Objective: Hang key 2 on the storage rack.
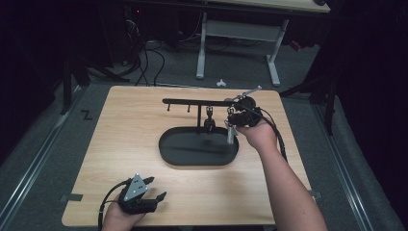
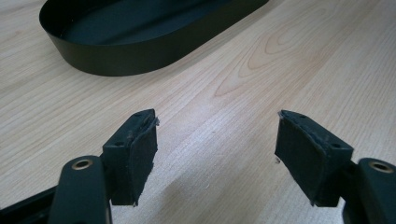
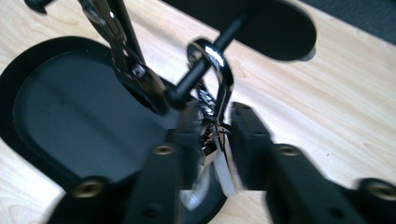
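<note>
On the wooden counter (image 1: 125,144) stands a black rack: an oval tray (image 1: 198,147) as its base, a thin post rising from it, and a horizontal bar (image 1: 192,101) across the top with small pegs pointing down.

The right tool (image 1: 235,118) is up at the right end of that bar, held in a hand whose forearm reaches in from the lower right. In the right gripper view, its jaws stand narrow, with a shiny metal keyring clip (image 3: 215,88) between them; a pale tag (image 3: 226,172) hangs below the clip between the jaws. The picture is blurred, so I cannot tell for certain whether the pads press on the clip or only flank it. The loop of the clip sits around one black peg (image 3: 205,65) of the rack. A second metal clip (image 3: 123,51) hangs just beside it, over the tray.

The left tool (image 1: 153,188) rests low near the front edge of the counter, well apart from the rack. In the left gripper view (image 2: 215,149), its jaws stand wide with only bare wood between them, and the tray's black wall (image 2: 140,58) lies ahead.
</note>
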The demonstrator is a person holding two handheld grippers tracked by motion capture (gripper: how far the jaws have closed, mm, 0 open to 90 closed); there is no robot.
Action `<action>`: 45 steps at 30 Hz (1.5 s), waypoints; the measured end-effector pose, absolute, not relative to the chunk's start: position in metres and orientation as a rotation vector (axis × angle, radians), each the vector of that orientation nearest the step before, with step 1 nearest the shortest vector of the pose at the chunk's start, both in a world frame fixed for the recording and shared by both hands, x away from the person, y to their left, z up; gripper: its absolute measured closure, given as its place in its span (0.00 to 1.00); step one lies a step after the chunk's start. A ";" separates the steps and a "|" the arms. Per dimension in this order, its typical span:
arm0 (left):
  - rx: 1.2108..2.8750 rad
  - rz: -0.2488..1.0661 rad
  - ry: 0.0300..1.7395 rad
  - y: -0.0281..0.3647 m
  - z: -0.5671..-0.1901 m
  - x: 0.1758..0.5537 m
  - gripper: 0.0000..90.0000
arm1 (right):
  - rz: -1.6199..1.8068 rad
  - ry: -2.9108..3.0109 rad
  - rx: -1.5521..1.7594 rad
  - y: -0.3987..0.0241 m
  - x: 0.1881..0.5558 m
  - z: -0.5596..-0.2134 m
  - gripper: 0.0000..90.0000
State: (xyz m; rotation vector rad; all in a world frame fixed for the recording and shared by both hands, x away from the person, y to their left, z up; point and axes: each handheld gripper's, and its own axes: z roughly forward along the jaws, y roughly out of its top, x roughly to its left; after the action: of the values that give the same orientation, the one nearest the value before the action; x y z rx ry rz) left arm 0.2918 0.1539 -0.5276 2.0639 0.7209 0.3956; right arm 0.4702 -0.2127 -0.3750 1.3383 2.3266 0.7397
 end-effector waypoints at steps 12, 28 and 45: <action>2.058 0.396 0.728 0.156 -0.527 0.292 0.33 | 0.730 2.315 1.357 -0.210 0.471 -0.379 0.73; 2.064 0.390 0.732 0.154 -0.528 0.293 0.33 | 0.773 2.275 1.404 -0.229 0.424 -0.393 0.47; 2.062 0.374 0.724 0.151 -0.528 0.292 0.33 | 0.760 2.232 1.320 -0.259 0.349 -0.444 0.34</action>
State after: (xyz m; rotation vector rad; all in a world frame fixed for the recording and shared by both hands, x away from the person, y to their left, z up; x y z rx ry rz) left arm 0.2923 0.1510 -0.5285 2.0618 0.7244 0.3737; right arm 0.3486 -0.2586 -0.4443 1.3201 2.2316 0.7604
